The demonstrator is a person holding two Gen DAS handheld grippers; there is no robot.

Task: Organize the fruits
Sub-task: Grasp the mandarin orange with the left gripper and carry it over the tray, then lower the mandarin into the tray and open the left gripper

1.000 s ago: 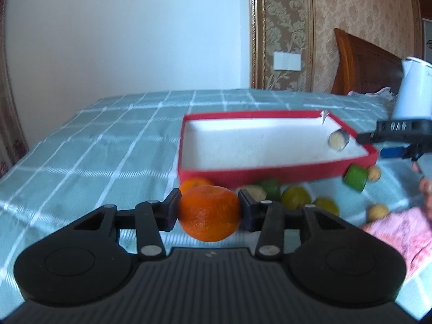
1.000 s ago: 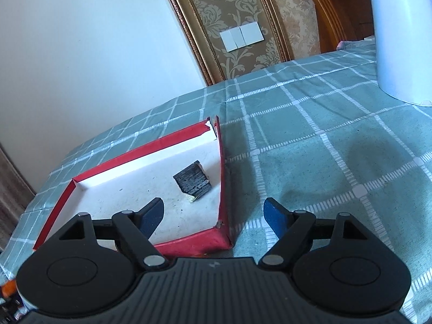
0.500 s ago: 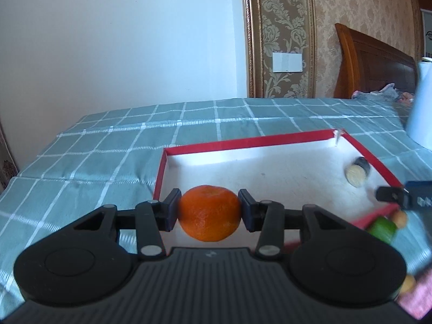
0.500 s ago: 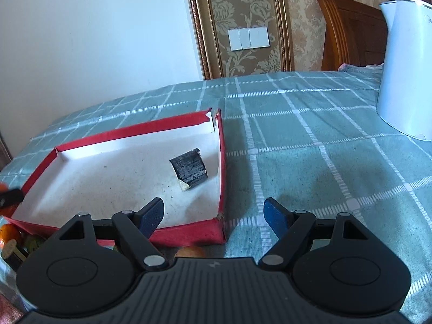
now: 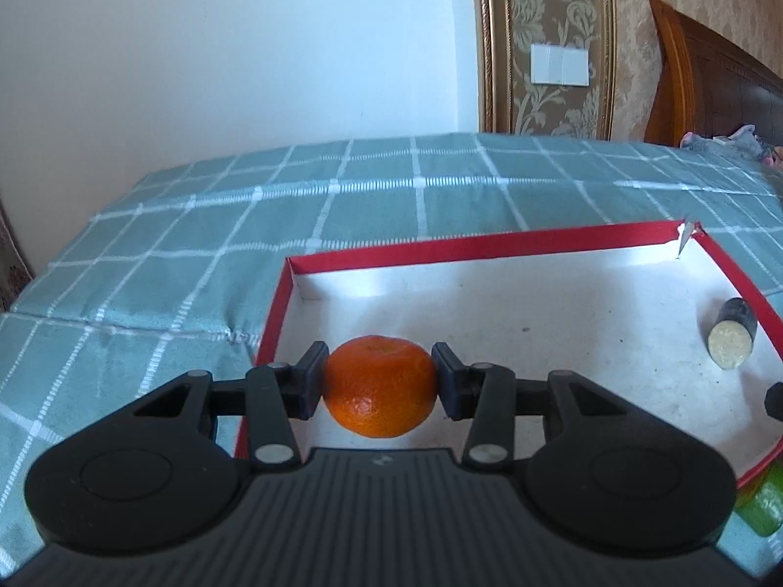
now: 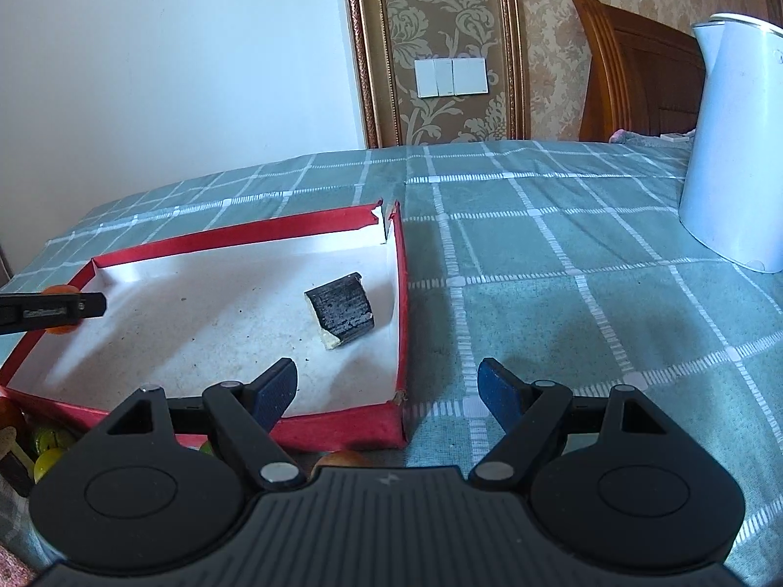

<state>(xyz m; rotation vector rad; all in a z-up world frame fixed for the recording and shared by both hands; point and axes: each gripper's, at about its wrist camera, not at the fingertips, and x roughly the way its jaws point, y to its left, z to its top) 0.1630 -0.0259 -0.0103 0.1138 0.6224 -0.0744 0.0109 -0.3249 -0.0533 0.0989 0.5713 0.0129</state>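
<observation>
My left gripper [image 5: 379, 381] is shut on an orange mandarin [image 5: 379, 386] and holds it over the near left corner of a red box [image 5: 470, 252] with a white floor. A dark cylinder piece with a pale cut end [image 5: 731, 332] lies in the box at its right side; in the right wrist view it [image 6: 342, 310] lies near the right wall. My right gripper [image 6: 389, 389] is open and empty above the box's near right corner [image 6: 399, 420]. The left gripper's finger and the mandarin [image 6: 61, 289] show at the box's left edge.
Several loose fruits lie outside the box's near wall: yellow-green ones [image 6: 46, 450], a tan one [image 6: 342, 459] and a green piece [image 5: 763, 506]. A white kettle [image 6: 739, 146] stands on the green checked cloth [image 6: 563, 269] at the right. A wooden headboard stands behind.
My left gripper has carried the mandarin forward from in front of the box to over its near left corner. My right gripper has drawn back and risen a little, still open.
</observation>
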